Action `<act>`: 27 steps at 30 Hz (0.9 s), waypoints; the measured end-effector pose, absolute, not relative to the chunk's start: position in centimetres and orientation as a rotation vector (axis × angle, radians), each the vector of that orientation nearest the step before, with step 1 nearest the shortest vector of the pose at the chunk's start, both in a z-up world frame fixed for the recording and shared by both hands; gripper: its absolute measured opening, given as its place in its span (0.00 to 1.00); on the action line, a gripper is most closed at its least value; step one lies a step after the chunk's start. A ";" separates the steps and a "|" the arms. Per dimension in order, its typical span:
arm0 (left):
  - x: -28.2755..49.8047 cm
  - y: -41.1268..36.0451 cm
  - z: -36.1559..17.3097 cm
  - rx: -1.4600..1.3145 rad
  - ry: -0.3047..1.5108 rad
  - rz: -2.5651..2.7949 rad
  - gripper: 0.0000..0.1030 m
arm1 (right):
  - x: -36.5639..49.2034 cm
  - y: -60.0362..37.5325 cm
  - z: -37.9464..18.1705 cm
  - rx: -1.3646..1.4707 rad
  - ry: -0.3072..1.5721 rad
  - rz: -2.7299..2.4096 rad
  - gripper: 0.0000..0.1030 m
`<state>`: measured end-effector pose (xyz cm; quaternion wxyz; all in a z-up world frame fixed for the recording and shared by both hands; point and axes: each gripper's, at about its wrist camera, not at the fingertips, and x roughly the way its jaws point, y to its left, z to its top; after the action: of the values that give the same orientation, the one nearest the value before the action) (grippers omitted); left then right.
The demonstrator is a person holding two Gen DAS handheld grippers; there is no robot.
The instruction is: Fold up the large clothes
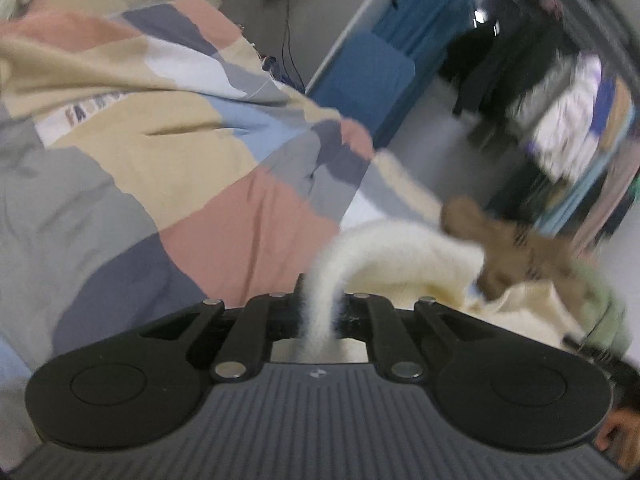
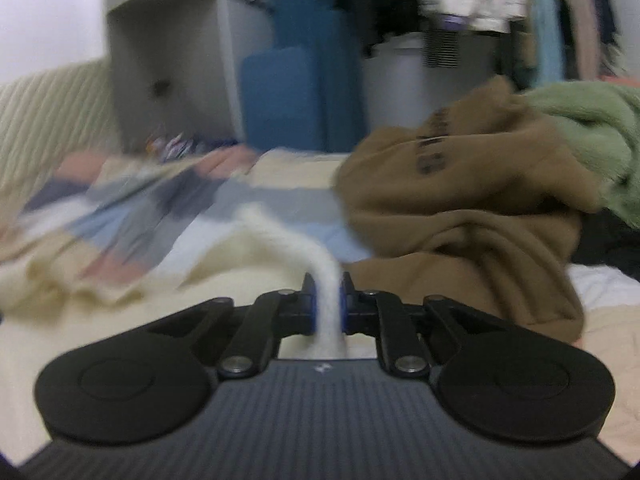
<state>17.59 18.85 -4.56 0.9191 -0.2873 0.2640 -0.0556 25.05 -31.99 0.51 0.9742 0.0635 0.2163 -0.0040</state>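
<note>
Left wrist view: the left tongs, low in the frame's centre, pinch a fold of a fluffy cream garment that trails right over a patchwork bedspread. Right wrist view: the right tongs clamp another fold of it, lower centre, with a brown sweatshirt and green fleece heaped at right.

Soft, even indoor light is filling both views; motion blur is smearing the backgrounds, and fisheye distortion is bending and darkening the edges.
</note>
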 end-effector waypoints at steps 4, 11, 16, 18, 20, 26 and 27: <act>17.8 19.4 -4.3 -0.648 0.512 -0.115 0.10 | 25.8 -34.1 -0.3 0.233 0.449 -0.059 0.13; 20.8 19.1 -6.7 -0.617 0.626 -0.061 0.10 | 28.7 -33.1 -3.8 0.137 0.584 -0.097 0.13; 22.2 18.6 -8.1 -0.588 0.694 -0.044 0.10 | 29.6 -33.8 -6.2 0.188 0.680 -0.084 0.14; 22.4 18.3 -8.3 -0.567 0.707 -0.039 0.10 | 29.7 -33.7 -6.4 0.192 0.690 -0.080 0.14; 22.6 18.4 -8.5 -0.569 0.715 -0.039 0.11 | 29.5 -33.5 -6.4 0.187 0.689 -0.078 0.14; 22.0 18.0 -8.1 -0.543 0.710 -0.039 0.23 | 28.9 -33.6 -5.6 0.213 0.669 -0.070 0.17; 21.6 17.9 -7.9 -0.537 0.712 -0.033 0.37 | 28.7 -33.6 -5.4 0.224 0.667 -0.070 0.19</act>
<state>21.61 17.93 -7.90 0.9020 -0.2597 0.3445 -0.0161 28.66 -33.65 -5.37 0.9381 0.1095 0.3267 -0.0344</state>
